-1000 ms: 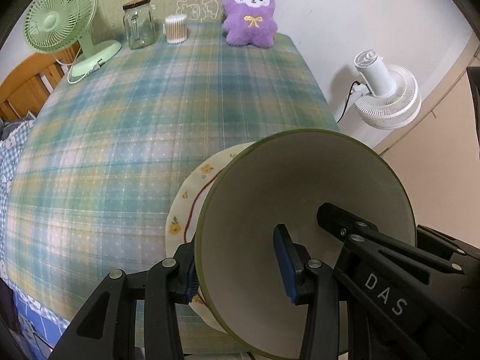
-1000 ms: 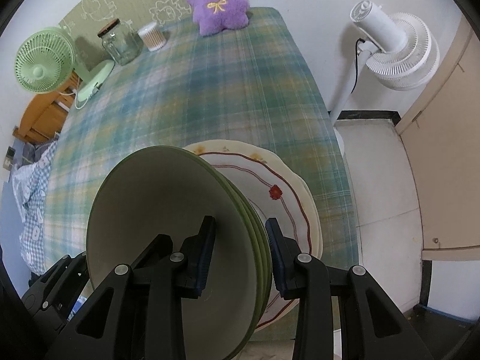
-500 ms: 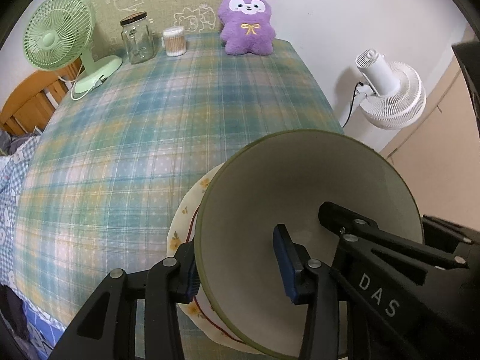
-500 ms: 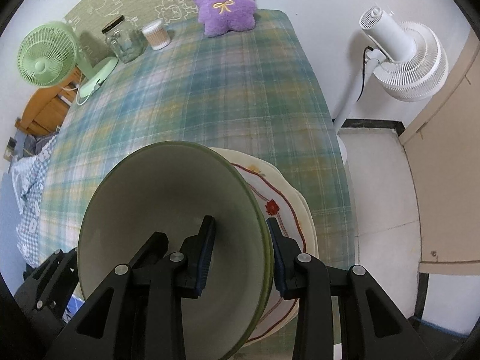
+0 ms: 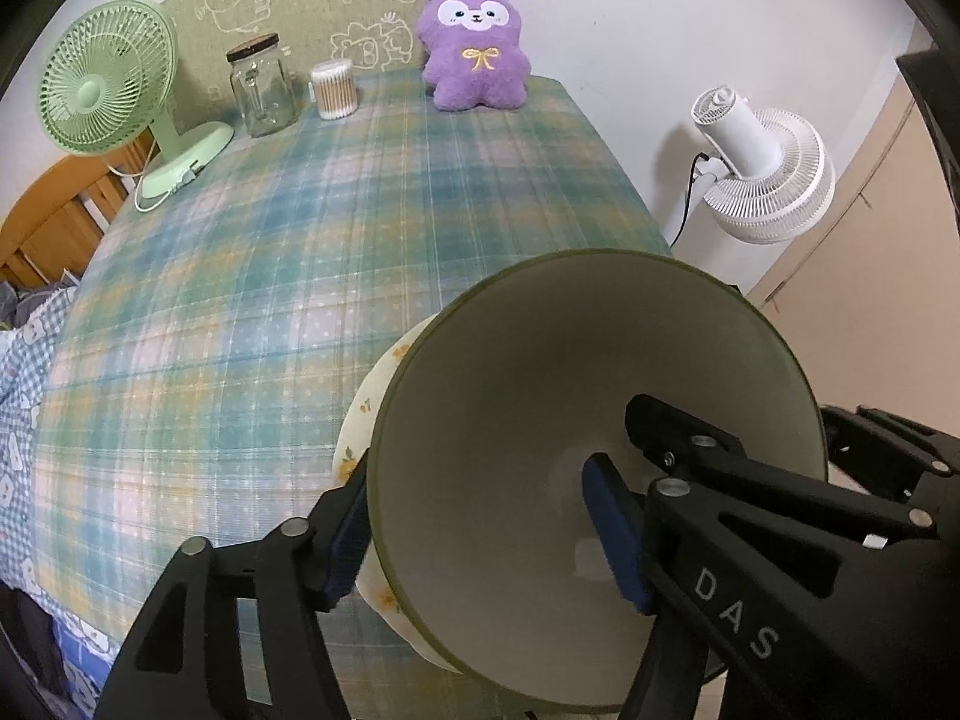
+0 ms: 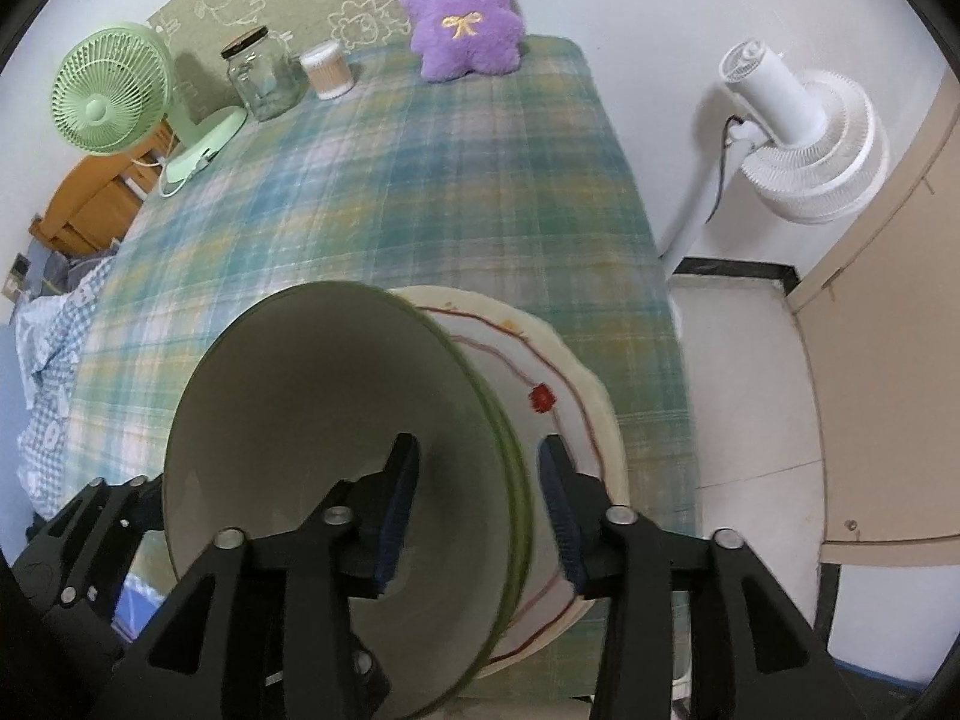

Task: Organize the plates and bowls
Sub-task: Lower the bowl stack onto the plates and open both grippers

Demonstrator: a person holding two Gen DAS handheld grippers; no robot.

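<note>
A green-rimmed cream bowl (image 5: 576, 396) fills the near right of the left wrist view. My left gripper (image 5: 480, 534) straddles its left rim, one finger inside, one outside. In the right wrist view the same bowl (image 6: 312, 420) shows, with stacked green rims beneath it, and my right gripper (image 6: 474, 510) straddles its right rim. The bowl sits on a cream plate with a red line and flower pattern (image 6: 564, 372), which also shows in the left wrist view (image 5: 360, 420), at the table's near right edge. Both grippers stand shut on the bowl's rim.
The plaid tablecloth (image 5: 300, 252) covers the table. At its far end stand a green desk fan (image 5: 102, 96), a glass jar (image 5: 261, 90), a cotton swab tub (image 5: 333, 90) and a purple plush toy (image 5: 477, 54). A white floor fan (image 5: 762, 174) stands beyond the right edge.
Both grippers and the bowl have shifted slightly; the views pulled back and up a little, showing more of the far wall. The grips on the rim look unchanged.
</note>
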